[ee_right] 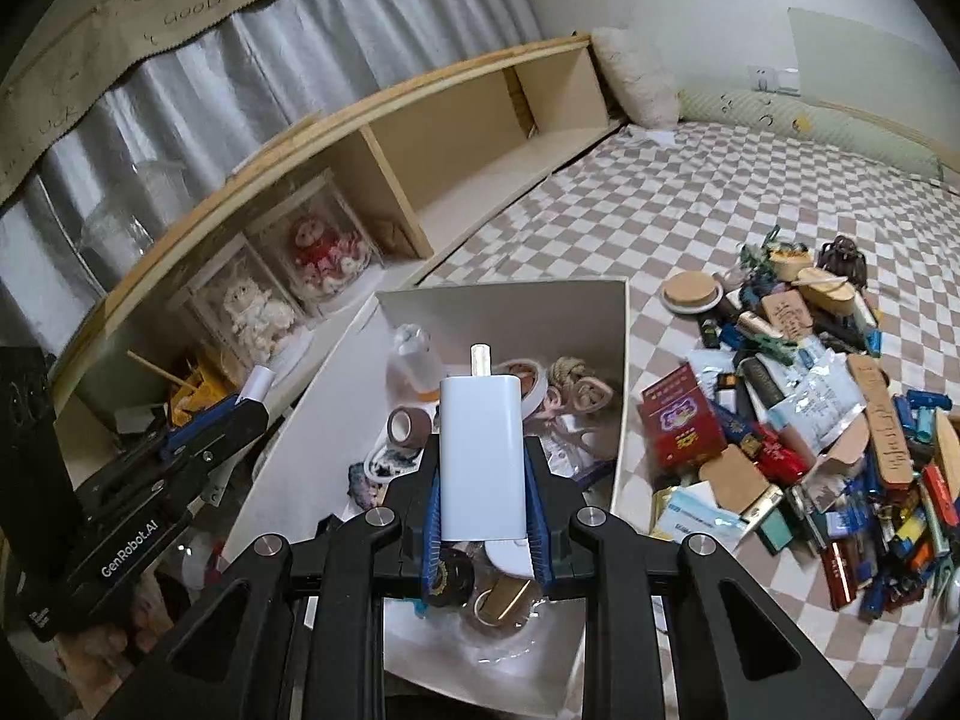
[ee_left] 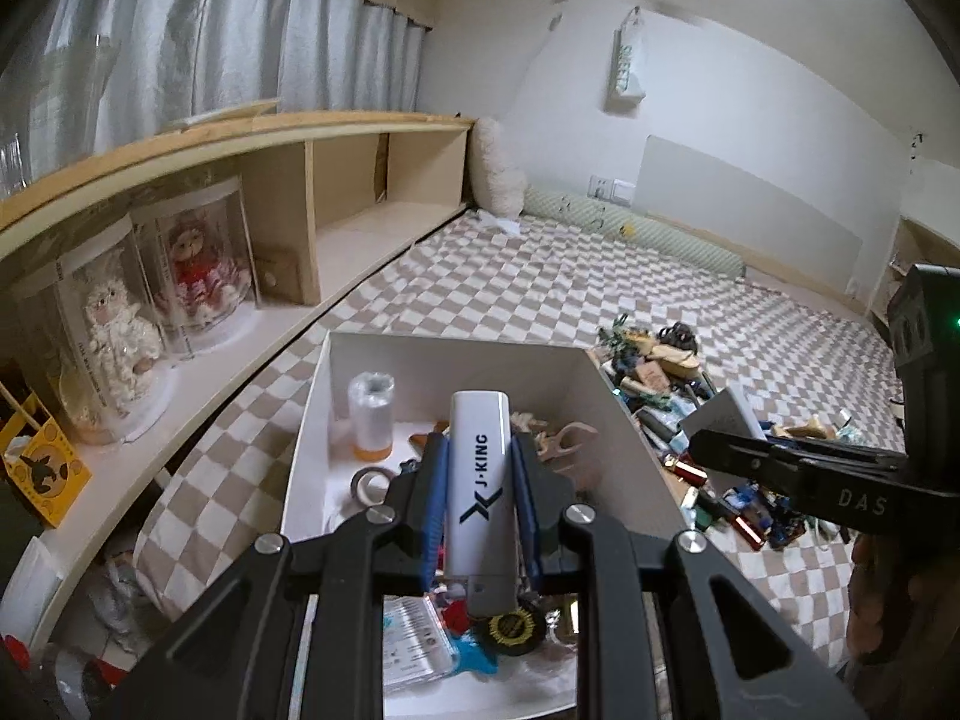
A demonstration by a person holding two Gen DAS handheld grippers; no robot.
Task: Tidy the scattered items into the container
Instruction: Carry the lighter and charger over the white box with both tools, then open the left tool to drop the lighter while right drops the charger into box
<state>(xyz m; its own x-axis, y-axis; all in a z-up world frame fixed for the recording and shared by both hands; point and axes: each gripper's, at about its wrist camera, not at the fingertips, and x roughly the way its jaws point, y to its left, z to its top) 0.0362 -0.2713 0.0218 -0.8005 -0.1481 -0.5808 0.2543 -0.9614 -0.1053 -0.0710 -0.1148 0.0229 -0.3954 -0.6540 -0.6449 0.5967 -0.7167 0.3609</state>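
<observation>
Both grippers' fingers clamping white lighters (ee_left: 480,480) (ee_right: 483,459) over box rim (ee_right: 624,360), bedspread (ee_left: 600,276) beyond

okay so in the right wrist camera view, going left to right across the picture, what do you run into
The left gripper holding a small white item, then the dolls in clear cases on the shelf, the white box, the right gripper holding a white charger over it, and the pile of clutter on the checkered blanket.

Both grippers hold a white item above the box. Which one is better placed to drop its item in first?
Probably left, though it is close. The left gripper holds its J-KING lighter over the middle of the white box. The right gripper holds its white lighter more over the near end.
</observation>
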